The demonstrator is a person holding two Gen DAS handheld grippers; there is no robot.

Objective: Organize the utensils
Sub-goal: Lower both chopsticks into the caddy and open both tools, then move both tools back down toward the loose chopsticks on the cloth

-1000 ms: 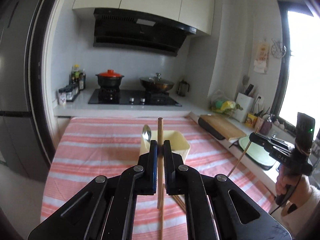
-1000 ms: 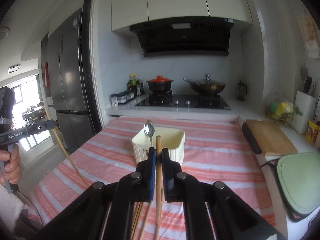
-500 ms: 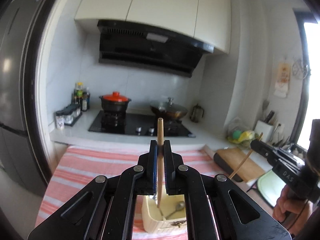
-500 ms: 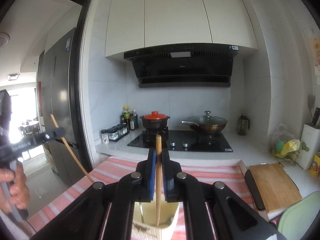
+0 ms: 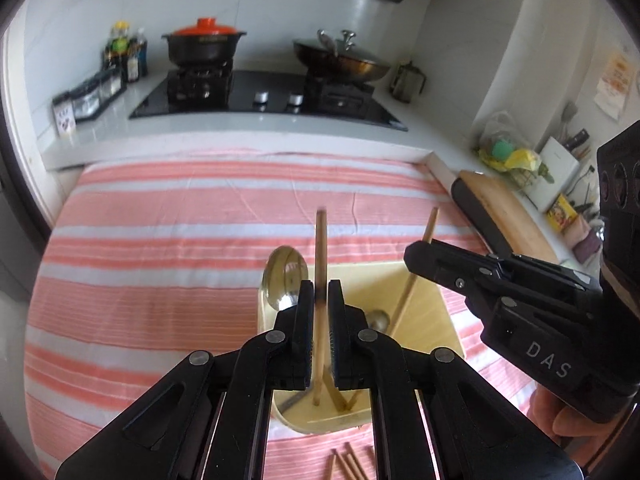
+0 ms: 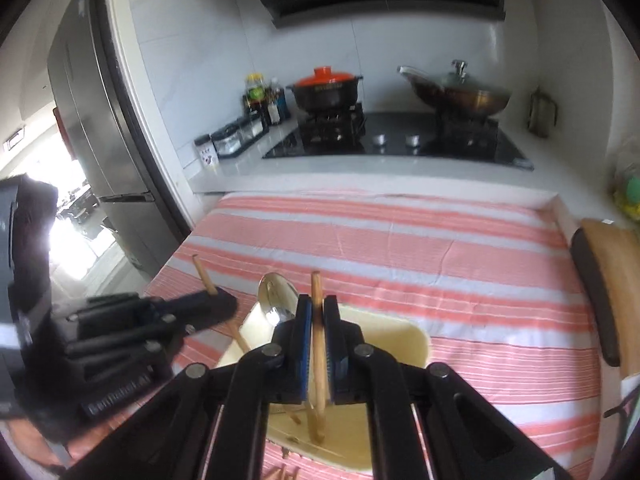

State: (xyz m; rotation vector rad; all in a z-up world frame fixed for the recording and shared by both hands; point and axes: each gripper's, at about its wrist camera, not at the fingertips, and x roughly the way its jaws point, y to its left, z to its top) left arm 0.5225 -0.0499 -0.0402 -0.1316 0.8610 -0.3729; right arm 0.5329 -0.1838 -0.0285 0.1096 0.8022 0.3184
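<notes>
- Each gripper is clamped on one chopstick: the left gripper (image 5: 320, 296) holds a chopstick (image 5: 320, 248) near its middle, and the right gripper (image 6: 318, 312) pinches the other chopstick (image 6: 316, 292) the same way.
- Both sticks stand nearly upright with their lower tips down inside the cream bin (image 5: 424, 280) on the striped cloth (image 5: 160, 240). A spoon (image 5: 286, 272) leans at the bin's far left edge.
- More chopsticks (image 5: 348, 464) lie on the cloth just near of the bin.
- I judge the sticks light, stiff and smooth, so they could swivel or slip in the pads; a hold near the middle, as here, seems steadiest.
- Half a second ago both views looked up at the stove and hood, with the bin low in frame; now both grippers tilt down over the bin, and the right gripper shows much closer in the left view.
</notes>
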